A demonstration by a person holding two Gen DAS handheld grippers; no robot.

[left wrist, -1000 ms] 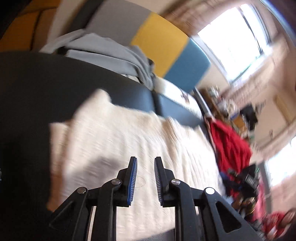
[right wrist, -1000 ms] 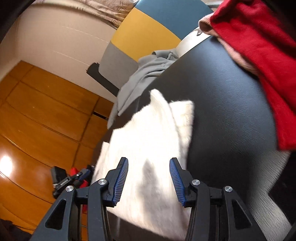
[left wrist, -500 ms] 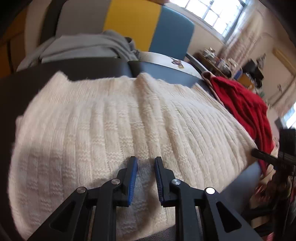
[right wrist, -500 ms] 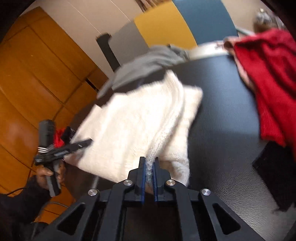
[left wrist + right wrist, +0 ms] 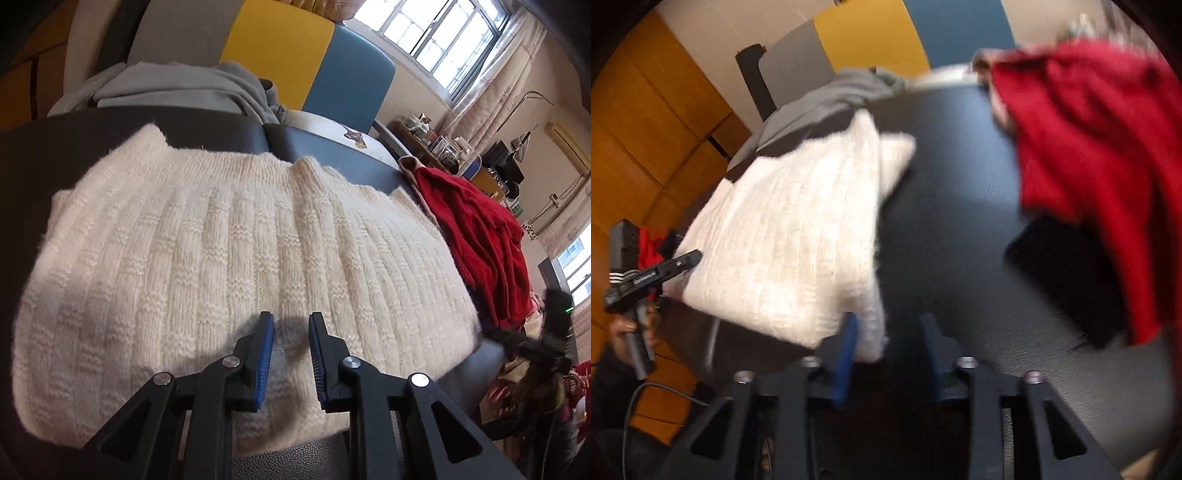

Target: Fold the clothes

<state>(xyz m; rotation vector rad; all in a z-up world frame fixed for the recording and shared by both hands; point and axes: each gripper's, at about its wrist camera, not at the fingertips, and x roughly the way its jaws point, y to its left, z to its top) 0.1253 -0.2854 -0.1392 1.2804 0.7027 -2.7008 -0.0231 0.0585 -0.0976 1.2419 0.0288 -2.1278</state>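
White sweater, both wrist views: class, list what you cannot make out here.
- Sweater near edge: left view, hidden behind the left gripper.
- Right gripper: right view, motion blur hides any contact with the sweater.
- Red garment: right view, blurred, cut off by the frame edge.

Grey, yellow and blue wall panels (image 5: 280, 55) behind the black leather tabletop (image 5: 953, 229) — barred windows (image 5: 443, 40) with pale curtains (image 5: 495, 74) let in bright daylight. Orange wood cabinets (image 5: 646, 147) — cluttered shelf (image 5: 436, 140) by the window.
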